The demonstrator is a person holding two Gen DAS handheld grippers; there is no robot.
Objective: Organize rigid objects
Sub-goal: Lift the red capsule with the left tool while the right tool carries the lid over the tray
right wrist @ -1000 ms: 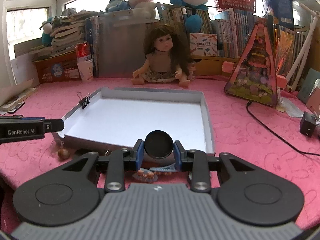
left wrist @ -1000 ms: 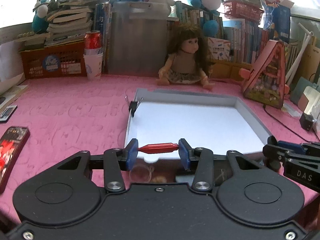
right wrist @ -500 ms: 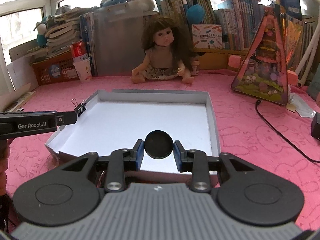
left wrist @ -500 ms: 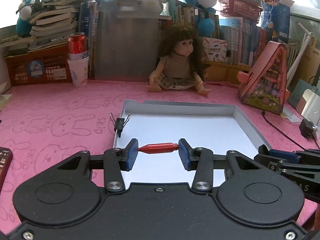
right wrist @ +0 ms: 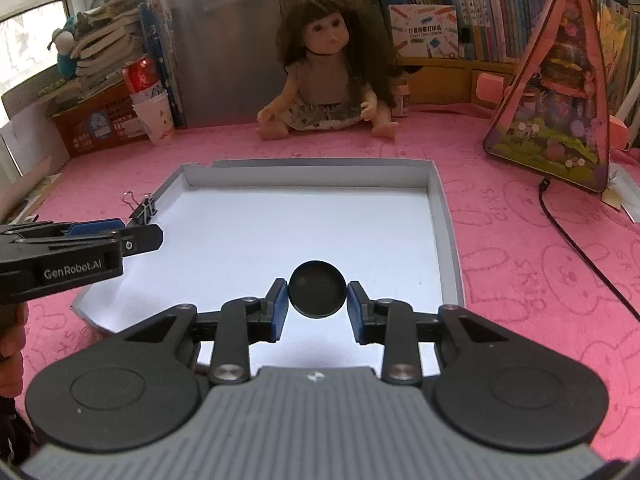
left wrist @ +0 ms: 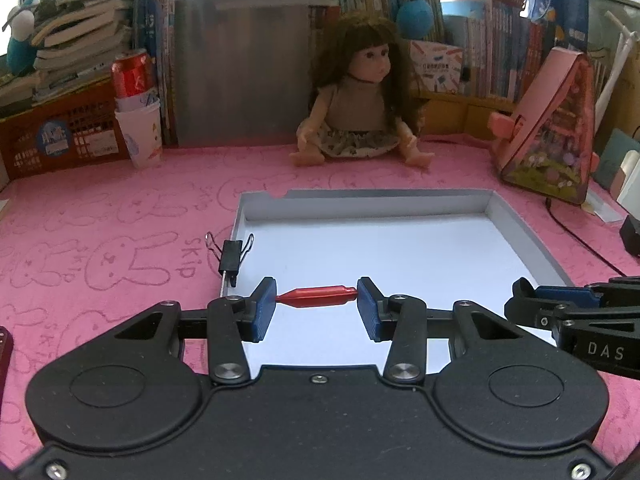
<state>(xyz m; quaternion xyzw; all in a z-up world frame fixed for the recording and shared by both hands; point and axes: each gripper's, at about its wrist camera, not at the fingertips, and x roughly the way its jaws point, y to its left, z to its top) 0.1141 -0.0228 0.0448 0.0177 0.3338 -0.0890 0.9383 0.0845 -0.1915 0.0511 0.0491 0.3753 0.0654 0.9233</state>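
Pink cloth printed with rabbit outlines covers a table (left wrist: 100,208), and on it sits a shallow grey tray (left wrist: 524,236) with a bare white floor. Both grippers hover over the tray's near half, each carrying one small item, apparently to set it inside. The left gripper (left wrist: 316,306) clenches a slim red piece (left wrist: 318,295) end to end between its blue pads (left wrist: 265,304), so the piece lies crosswise and level above the tray floor. The right gripper (right wrist: 317,309) clamps a black disc (right wrist: 317,289) by its rim, standing it upright with its flat face toward the camera. Holding each item by its narrow ends or edges probably lets it drop cleanly once the fingers part. A black binder clip (left wrist: 232,256) grips the tray's left wall, perhaps to hold that side in shape. Behind the tray a doll (left wrist: 360,96) sits against shelves of books, with a red can (left wrist: 130,74) resting in a paper cup (left wrist: 140,136) to the left.
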